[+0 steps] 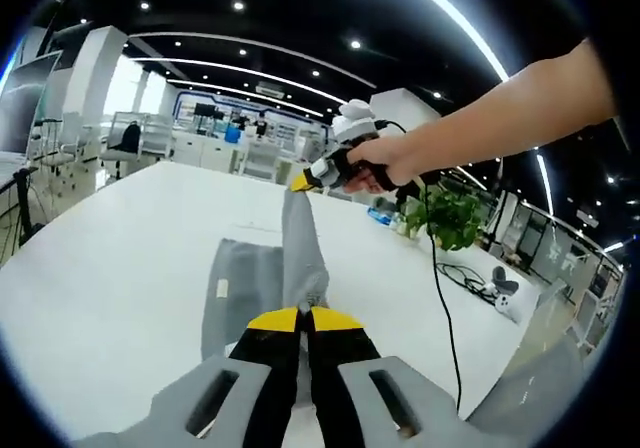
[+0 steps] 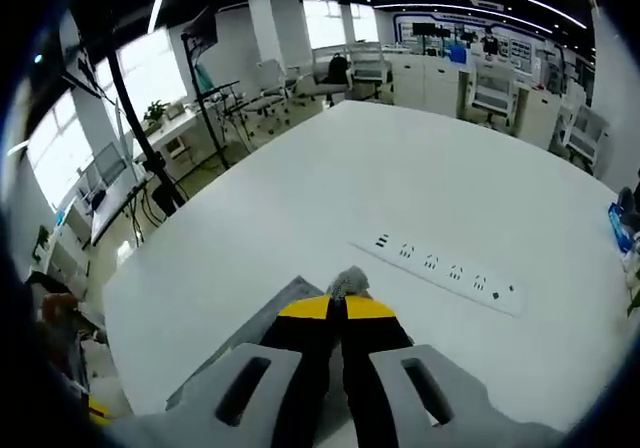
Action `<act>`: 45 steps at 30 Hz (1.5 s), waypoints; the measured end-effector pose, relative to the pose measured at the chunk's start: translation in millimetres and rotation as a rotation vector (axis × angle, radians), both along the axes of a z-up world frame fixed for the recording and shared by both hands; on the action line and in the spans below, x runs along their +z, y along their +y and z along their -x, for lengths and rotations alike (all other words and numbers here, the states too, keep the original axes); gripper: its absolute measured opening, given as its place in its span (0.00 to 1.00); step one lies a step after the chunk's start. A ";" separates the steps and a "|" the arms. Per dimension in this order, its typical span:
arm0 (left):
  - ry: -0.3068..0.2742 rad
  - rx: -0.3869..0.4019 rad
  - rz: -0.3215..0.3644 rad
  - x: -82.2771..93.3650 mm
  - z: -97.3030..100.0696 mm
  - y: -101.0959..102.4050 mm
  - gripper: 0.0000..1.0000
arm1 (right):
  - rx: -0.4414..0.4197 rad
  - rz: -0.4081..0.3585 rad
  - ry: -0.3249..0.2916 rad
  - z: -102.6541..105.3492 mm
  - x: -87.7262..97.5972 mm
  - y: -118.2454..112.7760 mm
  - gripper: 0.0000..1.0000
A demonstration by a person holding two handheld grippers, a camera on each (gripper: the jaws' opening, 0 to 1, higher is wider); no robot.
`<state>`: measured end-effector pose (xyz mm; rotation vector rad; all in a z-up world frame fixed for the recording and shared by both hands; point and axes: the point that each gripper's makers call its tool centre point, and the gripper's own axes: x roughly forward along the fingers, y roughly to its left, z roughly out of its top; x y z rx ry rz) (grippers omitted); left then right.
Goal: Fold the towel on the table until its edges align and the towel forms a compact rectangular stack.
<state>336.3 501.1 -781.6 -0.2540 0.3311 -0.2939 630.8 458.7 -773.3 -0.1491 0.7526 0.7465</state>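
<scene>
Your left gripper (image 1: 305,320) and right gripper (image 2: 336,308) each have fingers clamped on a towel (image 1: 235,288) corner, lifting one edge while the rest drapes on the worktop (image 1: 110,258). It's soft, light, limp: hold the corners, keep the edge taut.

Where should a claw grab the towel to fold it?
By its corners, as now: the left claw is shut on the towel at the near end, and the right claw pinches the far end, lifting a taut ridge off the table. Come from above the edge, since the rest lies flat.
</scene>
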 end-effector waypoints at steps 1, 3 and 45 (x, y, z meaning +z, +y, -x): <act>0.004 0.003 0.001 -1.8 0.3 0.9 0.02 | 0.002 0.000 -0.002 0.2 -0.4 1.0 0.00; 0.018 0.027 0.009 -7.1 1.0 7.6 0.02 | 0.005 -0.004 -0.003 -2.4 -4.1 5.8 0.00; 0.279 0.158 0.060 -96.5 11.6 52.5 0.03 | -0.005 -0.092 0.025 -0.5 -82.8 62.6 0.04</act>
